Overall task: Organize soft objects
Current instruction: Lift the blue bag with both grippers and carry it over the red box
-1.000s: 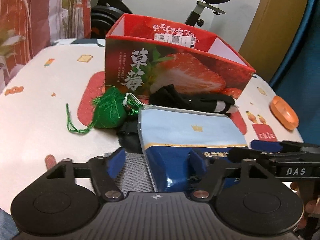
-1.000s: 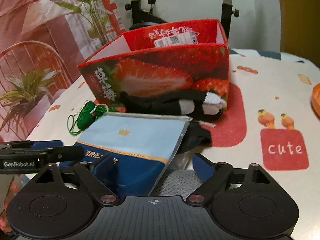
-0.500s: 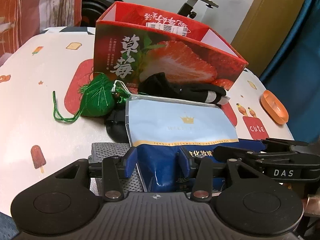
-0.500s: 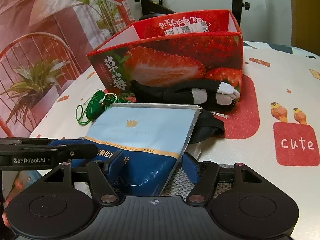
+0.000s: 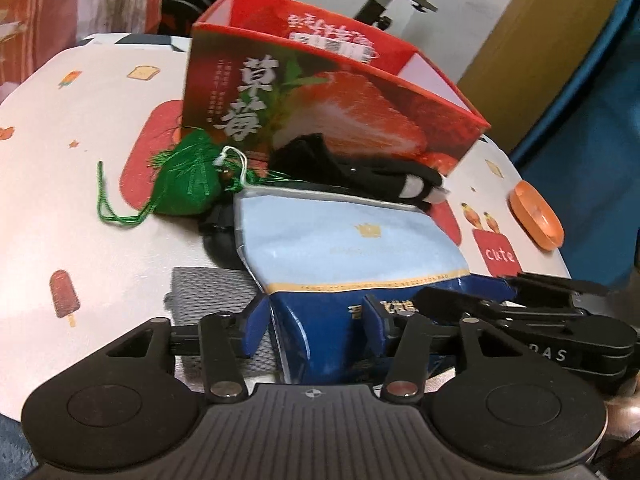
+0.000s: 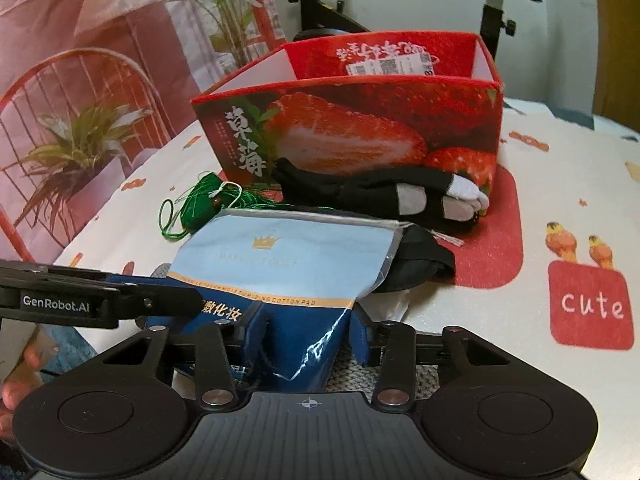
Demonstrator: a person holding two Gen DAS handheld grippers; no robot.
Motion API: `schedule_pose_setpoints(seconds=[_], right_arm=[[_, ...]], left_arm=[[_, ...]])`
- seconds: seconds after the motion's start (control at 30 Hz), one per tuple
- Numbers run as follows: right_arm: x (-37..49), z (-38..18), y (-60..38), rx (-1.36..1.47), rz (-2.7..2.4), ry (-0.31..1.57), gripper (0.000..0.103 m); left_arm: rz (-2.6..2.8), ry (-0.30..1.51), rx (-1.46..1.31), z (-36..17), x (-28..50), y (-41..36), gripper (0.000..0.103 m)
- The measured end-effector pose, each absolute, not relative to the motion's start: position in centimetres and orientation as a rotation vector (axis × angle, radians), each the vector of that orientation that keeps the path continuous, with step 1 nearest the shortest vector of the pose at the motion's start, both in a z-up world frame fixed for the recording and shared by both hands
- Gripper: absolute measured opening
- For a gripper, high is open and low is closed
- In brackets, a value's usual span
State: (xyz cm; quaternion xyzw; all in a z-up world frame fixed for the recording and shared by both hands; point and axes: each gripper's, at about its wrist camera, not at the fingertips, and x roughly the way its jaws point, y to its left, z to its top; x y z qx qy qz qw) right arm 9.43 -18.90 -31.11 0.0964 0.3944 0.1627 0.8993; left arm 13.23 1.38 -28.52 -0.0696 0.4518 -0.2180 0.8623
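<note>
A blue cotton pad pack point(image 5: 352, 248) point(image 6: 288, 256) lies on the table in front of the red strawberry box point(image 5: 320, 120) point(image 6: 360, 128). My left gripper point(image 5: 316, 324) is shut on the pack's near dark-blue end, pads pressing both sides. The jaws of my right gripper point(image 6: 308, 332) are closing on the pack's other near corner, and the foil creases between its pads. A green tasselled pouch point(image 5: 188, 184) point(image 6: 204, 200) and a black glove with white fingertips point(image 5: 372, 176) point(image 6: 380, 196) rest against the box front. A grey knitted cloth point(image 5: 208, 284) lies under the pack.
A black soft item point(image 5: 218, 240) point(image 6: 420, 264) pokes out from under the pack. An orange dish point(image 5: 536, 220) sits near the table's right edge. An exercise bike point(image 6: 320, 12) stands behind the table, and potted plants point(image 6: 76, 152) stand to the left.
Both grippers' jaws have narrowed onto the pack's near end, the right one most. The pack's near end is now pinched and creased. Both views tipped slightly.
</note>
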Motion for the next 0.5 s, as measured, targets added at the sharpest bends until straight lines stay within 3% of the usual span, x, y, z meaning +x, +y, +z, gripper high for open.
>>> schedule_pose_setpoints(seconds=[0.23, 0.5], right_arm=[[8.9, -30.2, -18.7, 0.186, 0.354, 0.774, 0.029], [8.4, -28.0, -18.3, 0.146, 0.355, 0.676, 0.027]], left_arm=[[-0.458, 0.88, -0.122, -27.4, 12.5, 1.2, 0.048], [-0.452, 0.764, -0.1, -25.0, 12.0, 1.1, 0.041]])
